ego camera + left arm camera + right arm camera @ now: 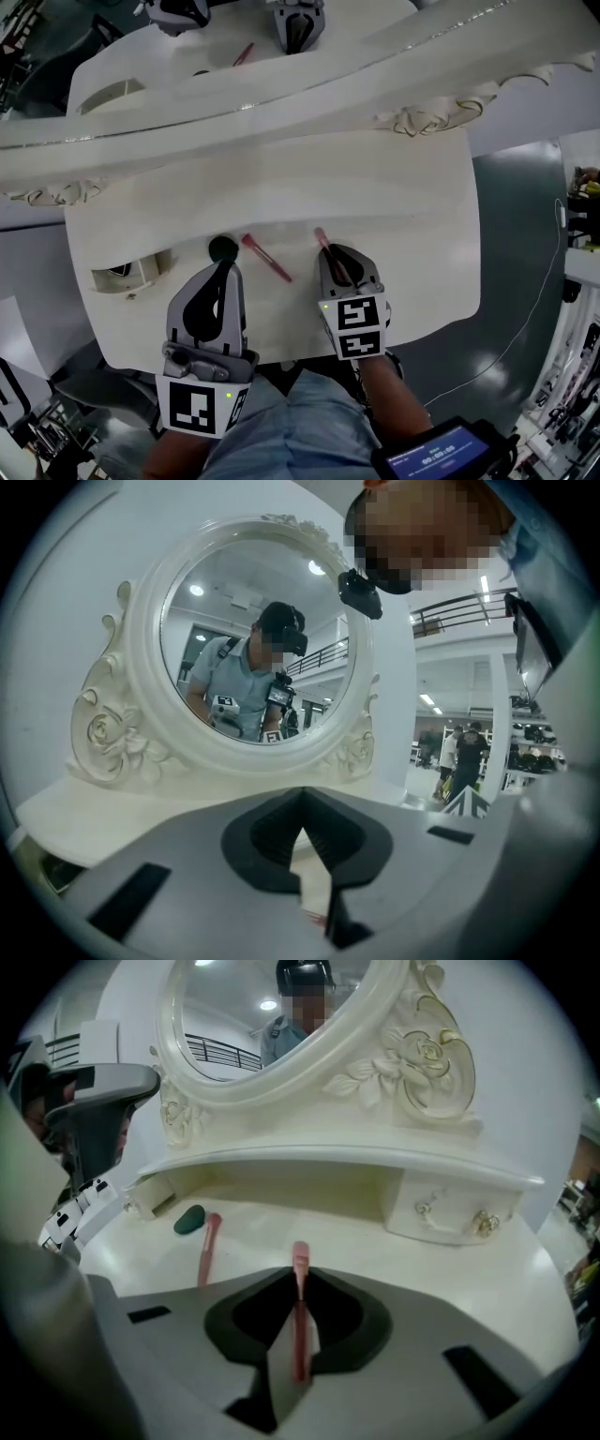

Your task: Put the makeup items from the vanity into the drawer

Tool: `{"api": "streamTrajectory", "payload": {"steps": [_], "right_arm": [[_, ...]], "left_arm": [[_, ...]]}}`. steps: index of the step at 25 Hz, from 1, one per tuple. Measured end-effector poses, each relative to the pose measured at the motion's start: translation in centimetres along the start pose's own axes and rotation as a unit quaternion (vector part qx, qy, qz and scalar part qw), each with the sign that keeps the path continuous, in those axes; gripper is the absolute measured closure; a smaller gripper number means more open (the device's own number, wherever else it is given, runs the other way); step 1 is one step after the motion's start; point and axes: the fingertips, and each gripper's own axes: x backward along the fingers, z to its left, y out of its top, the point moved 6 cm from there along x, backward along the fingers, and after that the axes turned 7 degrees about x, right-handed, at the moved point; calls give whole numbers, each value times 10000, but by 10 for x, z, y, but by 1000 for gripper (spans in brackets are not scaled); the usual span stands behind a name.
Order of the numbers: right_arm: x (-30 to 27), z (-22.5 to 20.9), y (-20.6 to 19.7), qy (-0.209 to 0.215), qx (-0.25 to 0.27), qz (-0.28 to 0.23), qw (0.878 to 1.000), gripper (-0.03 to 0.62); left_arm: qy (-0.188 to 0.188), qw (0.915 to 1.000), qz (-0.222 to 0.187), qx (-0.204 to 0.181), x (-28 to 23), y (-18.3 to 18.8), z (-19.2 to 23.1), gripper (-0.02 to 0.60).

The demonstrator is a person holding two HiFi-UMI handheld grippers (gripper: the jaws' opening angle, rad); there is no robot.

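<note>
Though masked overhead, claw (300, 1281) pinches stick (300, 1256).

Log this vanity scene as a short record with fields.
right tool: shut on a pink stick
left tool: shut, holding nothing
second stick: lies loose on the tabletop, between the tools
green pad: on the tabletop, just ahead of the left tool
drawer: open, at the left
</note>
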Motion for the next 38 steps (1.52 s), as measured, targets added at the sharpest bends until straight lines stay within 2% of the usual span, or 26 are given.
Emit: {"api": "streamTrajectory", "payload": {"steps": [5, 10, 14, 16, 22, 27, 29, 31, 34, 38], "right_arm": [[3, 15, 11, 171, 188, -96, 9996, 549], [16, 51, 43, 539, 617, -418, 9958, 551], [25, 102, 68, 898, 1068, -671, 9879, 549], [24, 129, 82, 1160, 1381, -844, 9800, 549], [15, 202, 122, 1885, 2341, -1254, 9455, 549], [-2, 250, 142, 2251, 3031, -1239, 9177, 549], [-10, 266, 147, 2356, 3249, -1186, 9082, 549], [-18, 279, 152, 2406, 3406, -1145, 9016, 549], [-27, 292, 157, 2445, 3544, -1082, 8960, 549], [-39, 307, 163, 2517, 3718, -987, 8881, 549]], "left_arm": [[120, 9998, -176, 13, 12, 4, 6, 581], [417, 9981, -461, 9, 40, 14, 20, 581], [786, 9949, -476, 415, 74, 14, 38, 581], [1055, 9913, -612, 500, 91, 15, 51, 581], [1779, 9770, -962, 680, 134, 16, 90, 581], [2207, 9650, -1242, 687, 163, 16, 126, 581], [2371, 9610, -1222, 725, 172, 13, 140, 581], [2463, 9596, -1228, 586, 182, 12, 153, 581], [2624, 9534, -1296, 730, 192, 10, 167, 581], [2743, 9499, -1294, 752, 201, 6, 184, 581]]}}
